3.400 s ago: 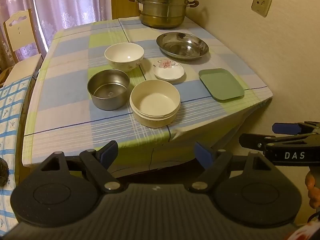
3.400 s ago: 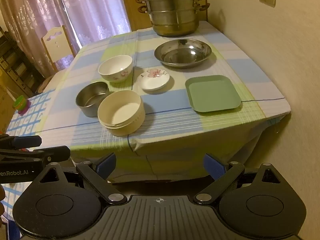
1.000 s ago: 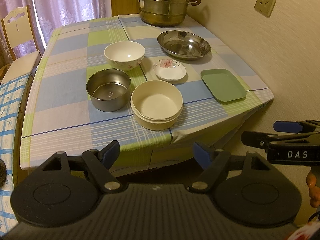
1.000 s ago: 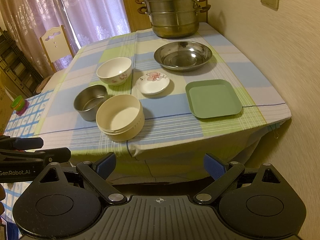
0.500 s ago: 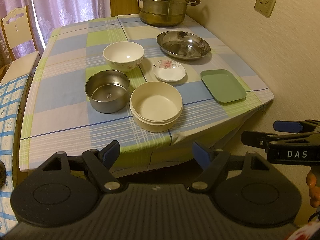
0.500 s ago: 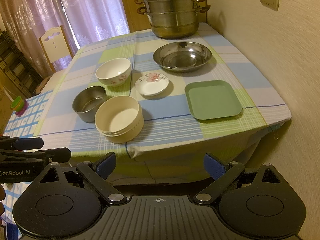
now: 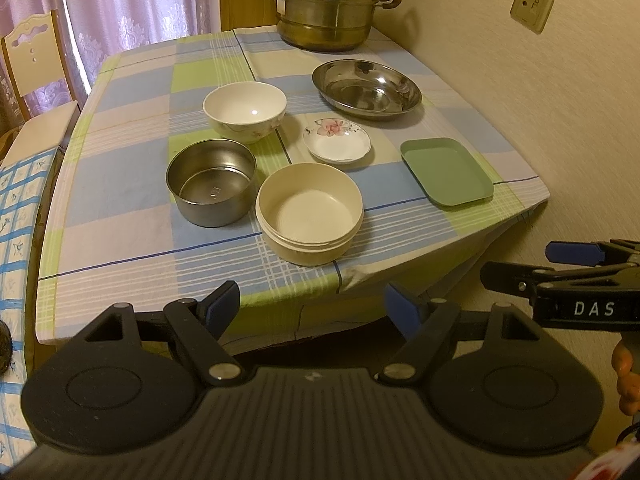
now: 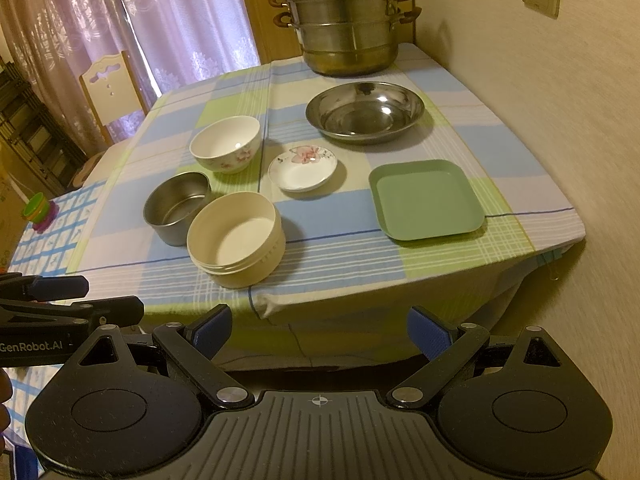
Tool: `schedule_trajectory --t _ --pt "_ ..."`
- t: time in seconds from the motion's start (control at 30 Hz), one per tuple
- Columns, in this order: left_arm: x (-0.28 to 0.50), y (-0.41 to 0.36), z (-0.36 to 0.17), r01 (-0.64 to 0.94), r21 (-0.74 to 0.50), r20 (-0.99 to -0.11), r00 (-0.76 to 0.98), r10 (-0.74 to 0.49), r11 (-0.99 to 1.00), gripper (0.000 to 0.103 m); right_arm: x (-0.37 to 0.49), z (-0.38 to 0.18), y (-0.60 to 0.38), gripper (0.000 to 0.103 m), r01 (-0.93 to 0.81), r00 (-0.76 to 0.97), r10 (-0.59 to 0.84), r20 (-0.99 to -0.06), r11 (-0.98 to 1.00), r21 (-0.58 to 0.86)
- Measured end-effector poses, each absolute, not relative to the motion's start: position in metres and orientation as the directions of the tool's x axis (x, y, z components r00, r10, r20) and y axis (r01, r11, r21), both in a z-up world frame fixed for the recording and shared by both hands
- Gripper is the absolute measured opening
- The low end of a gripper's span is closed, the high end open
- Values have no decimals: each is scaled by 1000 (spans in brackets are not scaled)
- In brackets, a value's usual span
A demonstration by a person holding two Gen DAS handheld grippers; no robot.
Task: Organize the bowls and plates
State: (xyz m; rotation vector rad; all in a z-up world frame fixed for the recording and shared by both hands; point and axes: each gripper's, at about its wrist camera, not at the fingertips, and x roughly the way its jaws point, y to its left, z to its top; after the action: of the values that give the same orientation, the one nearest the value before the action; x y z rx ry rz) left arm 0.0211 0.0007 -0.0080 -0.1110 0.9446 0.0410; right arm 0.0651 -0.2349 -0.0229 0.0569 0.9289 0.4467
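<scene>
On the checked tablecloth stand a cream round bowl (image 7: 309, 212) (image 8: 237, 238) nearest the front edge, a steel bowl (image 7: 211, 181) (image 8: 177, 206) to its left, and a white floral bowl (image 7: 245, 111) (image 8: 225, 148) behind them. A small flowered saucer (image 7: 337, 141) (image 8: 302, 168), a green square plate (image 7: 446, 170) (image 8: 426, 199) and a wide steel dish (image 7: 367, 89) (image 8: 365, 111) lie to the right. My left gripper (image 7: 313, 306) and right gripper (image 8: 320, 330) hang open and empty below the table's front edge, apart from everything.
A stacked steel steamer pot (image 7: 326, 2) (image 8: 345, 20) stands at the table's far end by the wall. A pale chair (image 7: 30, 68) (image 8: 112, 88) and curtains are at the far left. The wall (image 8: 560, 120) runs along the table's right side.
Both grippers have crept slightly closer to the table; the dishes sit a little larger and lower in view. Nothing on the table has moved.
</scene>
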Motion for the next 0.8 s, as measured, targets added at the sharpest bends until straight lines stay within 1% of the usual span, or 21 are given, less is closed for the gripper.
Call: schedule_trajectory --t 0.43,0.8 --pt "32 -8 -9 -81 -81 -819 573 -20 993 78 73 -25 -239 94 -350 509 398 -764 906 239" --pt "65 -24 -8 -64 -83 -820 572 -32 994 78 103 -28 -257 94 -338 503 394 -769 909 244"
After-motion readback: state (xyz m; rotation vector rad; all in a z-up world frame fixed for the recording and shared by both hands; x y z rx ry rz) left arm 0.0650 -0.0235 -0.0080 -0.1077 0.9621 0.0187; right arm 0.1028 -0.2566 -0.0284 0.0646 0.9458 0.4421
